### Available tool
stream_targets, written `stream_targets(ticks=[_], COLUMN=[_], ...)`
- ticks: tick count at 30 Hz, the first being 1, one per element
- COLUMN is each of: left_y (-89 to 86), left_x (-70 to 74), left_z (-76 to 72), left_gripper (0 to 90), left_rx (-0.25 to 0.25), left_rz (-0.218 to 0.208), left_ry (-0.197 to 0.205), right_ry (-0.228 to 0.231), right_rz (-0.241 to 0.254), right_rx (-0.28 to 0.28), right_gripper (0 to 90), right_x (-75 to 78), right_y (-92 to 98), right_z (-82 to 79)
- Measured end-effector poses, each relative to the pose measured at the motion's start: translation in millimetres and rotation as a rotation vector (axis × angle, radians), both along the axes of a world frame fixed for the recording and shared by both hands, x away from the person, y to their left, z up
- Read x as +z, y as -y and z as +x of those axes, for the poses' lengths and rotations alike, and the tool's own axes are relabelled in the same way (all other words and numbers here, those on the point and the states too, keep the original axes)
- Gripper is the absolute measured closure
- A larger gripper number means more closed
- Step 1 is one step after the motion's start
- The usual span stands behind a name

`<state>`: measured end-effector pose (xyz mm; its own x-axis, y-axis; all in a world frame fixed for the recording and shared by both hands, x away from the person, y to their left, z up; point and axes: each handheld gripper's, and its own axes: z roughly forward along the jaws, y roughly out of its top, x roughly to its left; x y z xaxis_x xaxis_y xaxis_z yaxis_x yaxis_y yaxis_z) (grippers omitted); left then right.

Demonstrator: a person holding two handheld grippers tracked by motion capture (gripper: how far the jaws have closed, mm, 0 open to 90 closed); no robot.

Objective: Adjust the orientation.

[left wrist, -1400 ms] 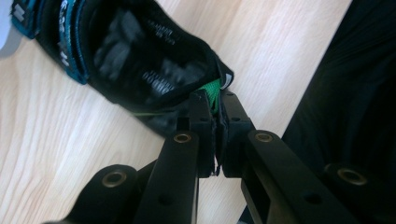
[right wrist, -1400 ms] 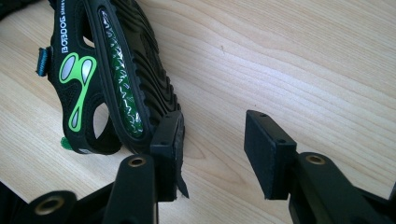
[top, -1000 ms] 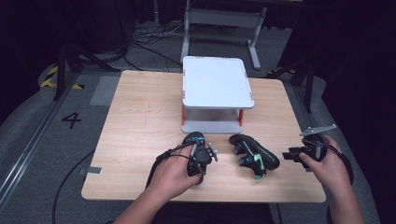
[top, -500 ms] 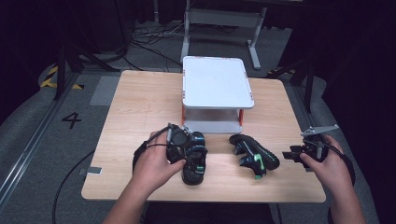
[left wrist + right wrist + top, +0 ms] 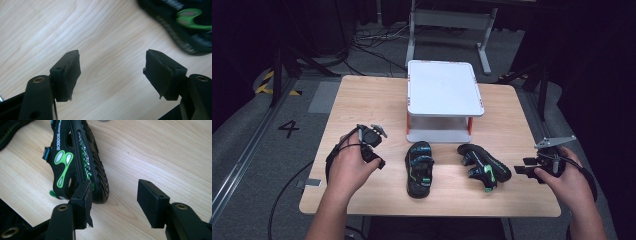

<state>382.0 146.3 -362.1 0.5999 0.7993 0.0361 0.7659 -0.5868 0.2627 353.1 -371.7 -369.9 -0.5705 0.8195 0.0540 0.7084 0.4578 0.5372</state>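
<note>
Two black sandals with green and blue trim lie on the wooden table (image 5: 362,100). The left sandal (image 5: 419,170) rests flat on its sole, toe toward me. The right sandal (image 5: 484,166) lies tipped on its side, so the right gripper view shows its ridged sole (image 5: 96,167). My left gripper (image 5: 374,147) is open a hand's width left of the left sandal, with bare wood between its fingers (image 5: 67,72); the sandal's edge (image 5: 185,27) is at the top right of that view. My right gripper (image 5: 524,169) is open just right of the tipped sandal, its left pad (image 5: 83,200) close to the sole.
A white two-level rack (image 5: 444,95) with orange posts stands at the table's far middle, just behind the sandals. Grey floor, cables and a metal stand frame (image 5: 447,25) lie beyond the table.
My left gripper has drawn back to the left, away from the left sandal, which now lies free on its sole. The right gripper has barely moved.
</note>
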Motion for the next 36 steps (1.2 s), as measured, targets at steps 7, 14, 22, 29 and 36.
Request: stream_targets(ticks=[7, 14, 22, 29, 36], left_y=[-13.5, -15.8, -14.2, -13.3, -10.9], left_x=[-9.5, -19.8, -19.2, -19.4, -17.0], left_z=[4.0, 6.7, 5.6, 3.2, 2.8], left_gripper=[29.1, 29.4, 30.8, 31.1, 31.4], left_rx=[0.056, 0.060, 0.051, 0.043, 0.018], left_rz=[0.046, 0.071, 0.065, 0.047, 0.046], left_ry=[-0.058, -0.103, -0.088, -0.086, -0.059], right_ry=[-0.051, -0.087, -0.077, -0.078, -0.051], right_rz=[-0.049, -0.102, -0.128, -0.178, -0.161], right_rx=[0.005, 0.080, 0.154, 0.209, 0.167], right_gripper=[45.5, 40.6, 40.7, 48.9, 58.8], right_x=[-3.5, -13.2, -27.3, -48.4, -44.4], right_y=[-3.0, -13.9, -33.3, -51.0, -51.4], right_z=[0.0, 1.2, 8.3, 18.3, 18.1])
